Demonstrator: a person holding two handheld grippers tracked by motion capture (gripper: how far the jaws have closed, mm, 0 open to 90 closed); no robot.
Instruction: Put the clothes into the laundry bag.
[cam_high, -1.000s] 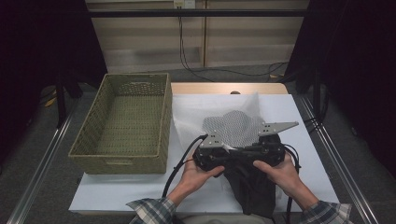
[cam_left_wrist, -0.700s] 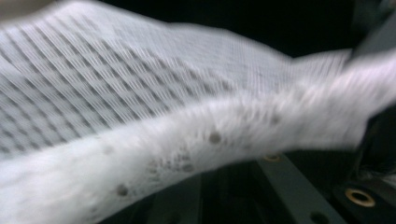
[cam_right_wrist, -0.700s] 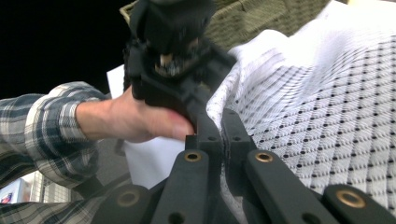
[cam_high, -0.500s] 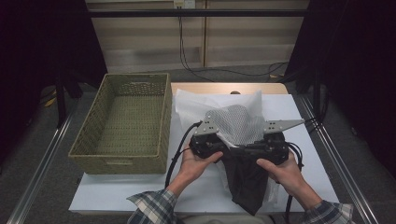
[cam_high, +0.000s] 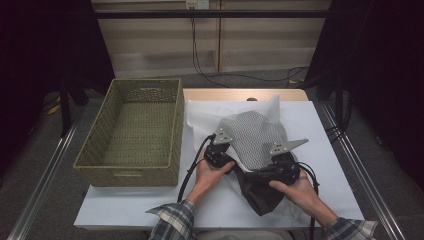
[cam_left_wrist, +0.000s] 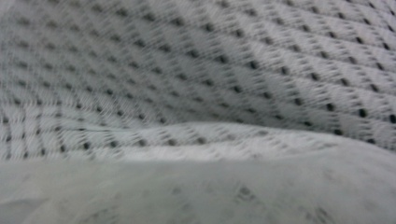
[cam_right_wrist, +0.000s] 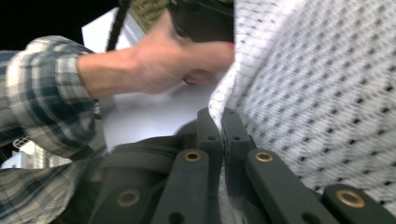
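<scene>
A grey-white mesh cloth (cam_high: 252, 137) with a black part (cam_high: 260, 192) is held up between both grippers over the white table (cam_high: 320, 125). My left gripper (cam_high: 230, 146) grips the cloth's left edge; in the left gripper view the mesh (cam_left_wrist: 233, 70) lies so close that the jaws are hidden. In the right gripper view my right gripper (cam_right_wrist: 223, 126) is shut on the hem of the mesh (cam_right_wrist: 327, 93), with the dark fabric (cam_right_wrist: 135, 154) bunched at its left. In the high view the right gripper (cam_high: 278, 161) sits at the cloth's right front, with the black part hanging below it.
A woven green basket (cam_high: 145, 82) stands at the table's left. A crumpled white sheet (cam_high: 200, 115) lies under and behind the cloth. The person's other hand (cam_right_wrist: 163, 65) and plaid sleeve (cam_right_wrist: 42, 93) reach in at the left. Cables (cam_high: 192, 170) trail toward the front edge.
Both hands have come down with the cloth, the right one lower and nearer the front edge. The mesh now leans back over the white sheet, and the black part lies lower.
</scene>
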